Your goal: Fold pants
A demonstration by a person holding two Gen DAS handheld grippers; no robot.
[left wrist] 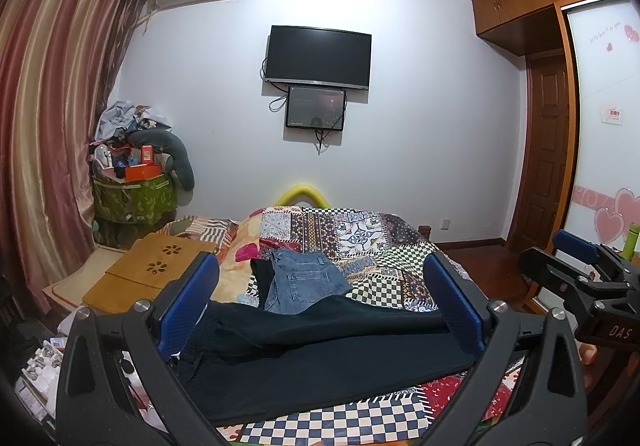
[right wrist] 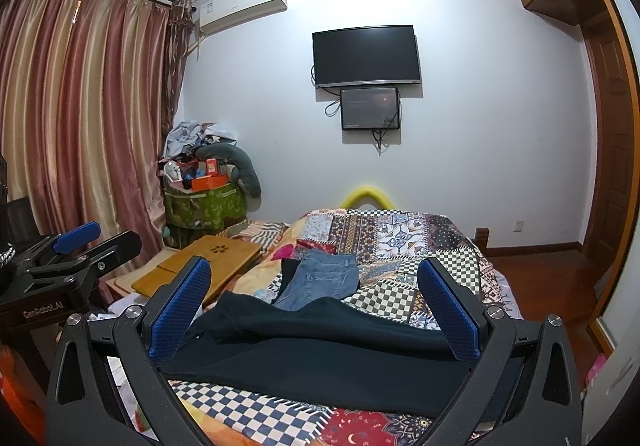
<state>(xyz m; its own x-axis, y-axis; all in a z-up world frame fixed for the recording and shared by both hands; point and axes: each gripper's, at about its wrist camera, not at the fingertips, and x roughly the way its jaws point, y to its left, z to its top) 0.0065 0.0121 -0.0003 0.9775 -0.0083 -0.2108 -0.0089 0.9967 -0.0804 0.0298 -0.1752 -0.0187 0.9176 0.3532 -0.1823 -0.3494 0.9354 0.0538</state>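
Dark pants (left wrist: 320, 358) lie spread across the near part of the bed (left wrist: 384, 286), on its patchwork quilt, with one layer already lapped over the other. Just behind them, touching their far edge, sits a folded pair of blue jeans (left wrist: 300, 280). The left gripper (left wrist: 320, 298) hovers over the dark pants with its blue fingers (left wrist: 188, 306) spread wide, gripping nothing. The right gripper (right wrist: 316, 306) hangs beside it, fingers (right wrist: 450, 310) likewise wide apart and empty. A wooden lap desk (right wrist: 200, 266) rests at the bed's left side.
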